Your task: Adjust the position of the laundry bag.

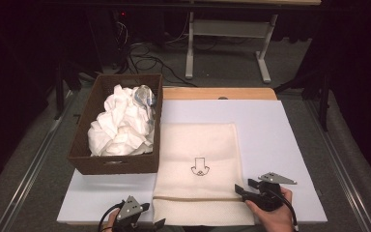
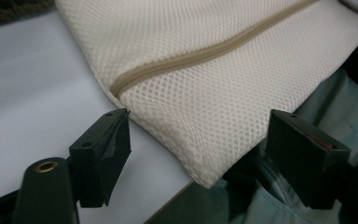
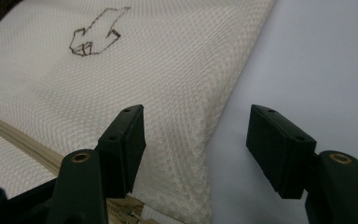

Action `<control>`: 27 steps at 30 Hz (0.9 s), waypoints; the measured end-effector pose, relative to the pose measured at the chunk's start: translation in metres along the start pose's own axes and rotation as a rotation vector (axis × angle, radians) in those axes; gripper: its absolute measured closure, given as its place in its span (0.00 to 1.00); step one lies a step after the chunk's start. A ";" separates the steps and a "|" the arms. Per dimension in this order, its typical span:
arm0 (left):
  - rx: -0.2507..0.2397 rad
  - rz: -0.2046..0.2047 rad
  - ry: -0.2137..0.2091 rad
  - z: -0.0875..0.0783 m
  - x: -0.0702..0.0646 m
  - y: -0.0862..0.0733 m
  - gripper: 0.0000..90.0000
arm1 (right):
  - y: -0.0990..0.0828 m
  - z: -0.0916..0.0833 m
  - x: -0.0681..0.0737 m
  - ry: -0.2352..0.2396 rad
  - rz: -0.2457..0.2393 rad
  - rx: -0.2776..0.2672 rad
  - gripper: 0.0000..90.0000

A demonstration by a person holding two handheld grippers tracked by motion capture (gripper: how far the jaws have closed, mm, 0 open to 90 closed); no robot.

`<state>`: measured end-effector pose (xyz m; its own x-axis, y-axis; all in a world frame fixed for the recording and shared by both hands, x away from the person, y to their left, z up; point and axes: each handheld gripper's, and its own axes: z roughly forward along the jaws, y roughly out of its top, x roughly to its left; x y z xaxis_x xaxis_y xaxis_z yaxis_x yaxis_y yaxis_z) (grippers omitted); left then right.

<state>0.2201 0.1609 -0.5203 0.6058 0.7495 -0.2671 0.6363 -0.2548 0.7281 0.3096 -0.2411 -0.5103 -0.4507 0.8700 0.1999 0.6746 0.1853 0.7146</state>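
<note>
1. Mesh laundry bag [image 1: 198,169], cream, zipped, lies flat on the white surface [image 1: 280,145]; its long axis runs away from the person, zip end nearest.
2. Left tongs [image 1: 157,224]: apart, straddling the bag's near left corner [image 2: 200,172], nothing gripped.
3. Right tongs [image 1: 241,189]: apart, astride the bag's right edge [image 3: 205,154] just above the zip; both hands equally close.
4. Brown basket [image 1: 111,164] with crumpled white cloth [image 1: 123,123], left of bag.
</note>
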 end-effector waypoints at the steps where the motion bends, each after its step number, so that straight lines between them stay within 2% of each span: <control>1: 0.011 0.000 0.011 0.001 0.000 0.000 0.33 | -0.001 0.002 0.002 -0.016 -0.018 -0.002 0.42; 3: 0.021 -0.016 0.027 0.003 0.000 0.000 0.42 | -0.001 0.003 0.006 -0.047 -0.036 -0.004 0.45; 5: 0.019 -0.009 0.045 0.004 0.000 0.000 0.53 | -0.002 0.004 0.009 -0.083 -0.049 -0.006 0.54; 6: 0.019 -0.009 0.045 0.004 0.000 0.000 0.58 | -0.002 0.004 0.009 -0.083 -0.049 -0.006 0.54; 7: 0.020 -0.027 0.058 0.004 0.003 0.000 0.68 | -0.003 0.004 0.013 -0.116 -0.090 -0.005 0.68; 8: 0.022 -0.035 0.060 0.003 0.004 0.000 0.75 | -0.004 0.004 0.013 -0.121 -0.102 -0.006 0.74; 9: 0.022 -0.035 0.060 0.003 0.004 0.000 0.81 | -0.004 0.004 0.014 -0.120 -0.106 -0.004 0.80; 10: 0.030 -0.043 0.026 0.004 0.006 0.001 0.92 | -0.003 0.004 0.013 -0.102 -0.111 0.002 0.86; 11: 0.029 -0.034 0.026 0.005 0.006 0.001 0.95 | -0.003 0.004 0.013 -0.090 -0.108 0.005 0.93; 12: 0.029 -0.034 0.026 0.005 0.006 0.001 0.97 | -0.003 0.005 0.011 -0.082 -0.105 0.005 0.95; 13: 0.030 -0.026 0.024 0.005 0.005 0.002 0.98 | -0.002 0.005 0.008 -0.052 -0.085 0.008 0.97; 14: 0.031 -0.021 0.017 0.005 0.004 0.003 0.98 | -0.002 0.005 0.008 -0.052 -0.085 0.008 0.97; 15: 0.025 -0.024 0.000 0.005 0.006 0.005 0.98 | 0.000 0.003 0.001 -0.007 -0.038 0.013 0.98; 17: 0.020 -0.038 -0.014 0.005 0.008 0.006 0.98 | 0.001 0.002 -0.002 0.005 -0.029 0.008 0.98; 19: 0.014 -0.047 -0.023 0.006 0.009 0.008 0.98 | 0.003 0.001 -0.002 -0.007 -0.041 0.003 0.98; 21: 0.013 -0.044 -0.023 0.007 0.010 0.011 0.98 | 0.005 0.001 -0.001 -0.025 -0.074 0.000 0.98; 27: -0.002 -0.063 -0.024 0.012 0.014 0.021 0.98 | 0.013 0.000 -0.005 -0.041 -0.077 -0.013 0.98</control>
<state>0.2475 0.1584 -0.5165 0.5762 0.7488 -0.3274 0.6723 -0.2065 0.7109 0.3208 -0.2427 -0.5016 -0.4762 0.8715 0.1167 0.6315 0.2466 0.7352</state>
